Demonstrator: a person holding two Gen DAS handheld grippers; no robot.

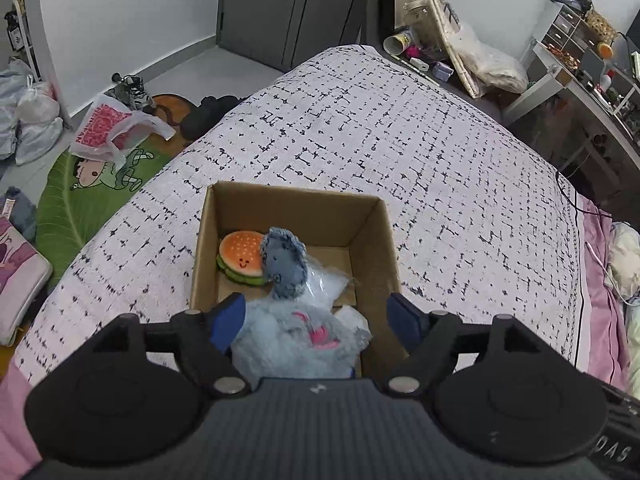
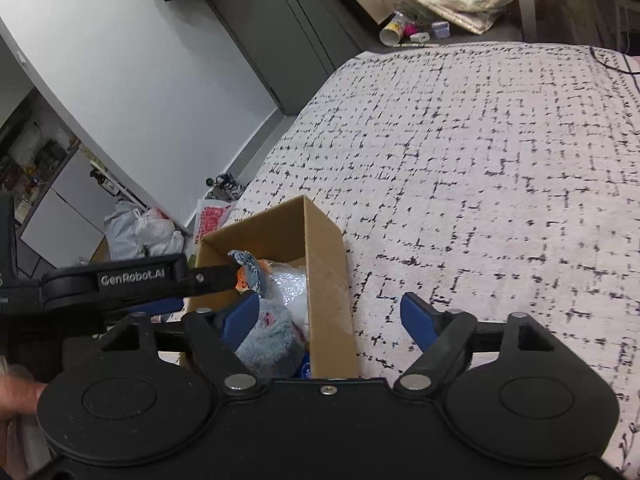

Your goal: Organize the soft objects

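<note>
An open cardboard box (image 1: 372, 240) sits on the patterned bedspread (image 1: 400, 140). Inside lie a hamburger plush (image 1: 240, 256), a blue-grey fuzzy plush (image 1: 284, 264) and a pale blue plush with pink marks (image 1: 296, 344) over clear plastic wrap (image 1: 326, 286). My left gripper (image 1: 316, 316) is open just above the pale plush, and its pads do not press it. My right gripper (image 2: 330, 312) is open, straddling the box's right wall (image 2: 328, 288), with the pale plush (image 2: 268, 340) beside its left finger. It holds nothing.
The bedspread (image 2: 500, 180) stretches right of and beyond the box. On the floor to the left lie plastic bags (image 1: 108, 128), shoes (image 1: 134, 90) and a green rug (image 1: 72, 196). A cluttered desk (image 1: 580, 92) stands far right. A hand (image 2: 16, 396) shows at lower left.
</note>
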